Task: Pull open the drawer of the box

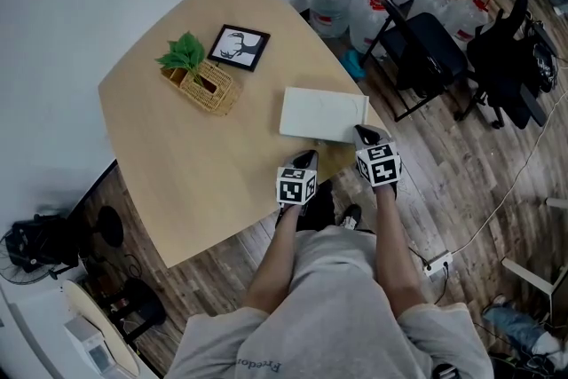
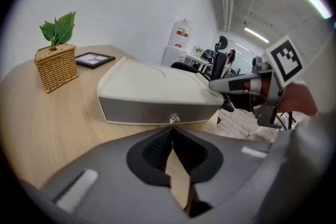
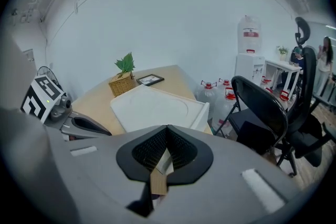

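The white box lies flat near the table's front edge. Its grey drawer front sits flush in the box, with a small shiny knob at its middle. My left gripper is shut and empty; in the left gripper view its tips point at the knob from just short of it. My right gripper hovers at the box's front right corner, also shut with nothing in it. In the right gripper view its tips look across the box's white lid.
A wicker basket with a green plant and a framed picture stand at the table's far side. Beyond the table's right edge are water jugs and a black folding chair. The table's edge runs under both grippers.
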`<control>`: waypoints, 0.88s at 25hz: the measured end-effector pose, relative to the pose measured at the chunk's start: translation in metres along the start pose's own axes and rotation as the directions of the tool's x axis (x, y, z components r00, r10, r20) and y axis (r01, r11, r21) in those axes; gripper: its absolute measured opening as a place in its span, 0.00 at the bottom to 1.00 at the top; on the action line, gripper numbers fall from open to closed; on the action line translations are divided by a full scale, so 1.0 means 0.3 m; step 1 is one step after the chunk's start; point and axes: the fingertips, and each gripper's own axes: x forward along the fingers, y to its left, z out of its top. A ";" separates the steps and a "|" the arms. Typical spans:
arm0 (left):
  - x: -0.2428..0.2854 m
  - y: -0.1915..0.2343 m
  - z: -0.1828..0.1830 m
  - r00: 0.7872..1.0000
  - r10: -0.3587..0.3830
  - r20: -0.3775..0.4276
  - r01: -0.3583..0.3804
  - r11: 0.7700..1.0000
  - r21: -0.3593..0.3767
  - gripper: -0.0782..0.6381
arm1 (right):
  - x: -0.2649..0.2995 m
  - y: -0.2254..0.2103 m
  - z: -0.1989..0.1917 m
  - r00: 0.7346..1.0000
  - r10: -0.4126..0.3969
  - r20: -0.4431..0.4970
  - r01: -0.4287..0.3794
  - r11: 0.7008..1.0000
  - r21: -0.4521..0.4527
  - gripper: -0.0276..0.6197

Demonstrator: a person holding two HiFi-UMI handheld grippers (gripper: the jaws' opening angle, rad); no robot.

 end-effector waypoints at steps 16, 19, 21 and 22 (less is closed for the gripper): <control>0.045 -0.035 0.013 0.998 -0.032 0.049 0.032 0.999 -0.010 0.27 | 0.044 0.083 -0.024 0.996 0.041 -0.085 -0.049 0.994 -0.093 0.05; 0.057 -0.034 0.013 0.998 -0.020 0.052 0.021 1.000 -0.021 0.27 | 0.043 0.082 -0.027 0.996 0.040 -0.077 -0.047 0.994 -0.095 0.05; 0.063 -0.033 0.015 0.999 -0.011 0.054 0.013 1.000 -0.027 0.27 | 0.041 0.081 -0.028 0.996 0.040 -0.074 -0.047 0.994 -0.096 0.05; 0.066 -0.033 0.018 0.998 -0.007 0.055 0.009 1.000 -0.029 0.27 | 0.039 0.080 -0.028 0.996 0.041 -0.074 -0.048 0.994 -0.095 0.05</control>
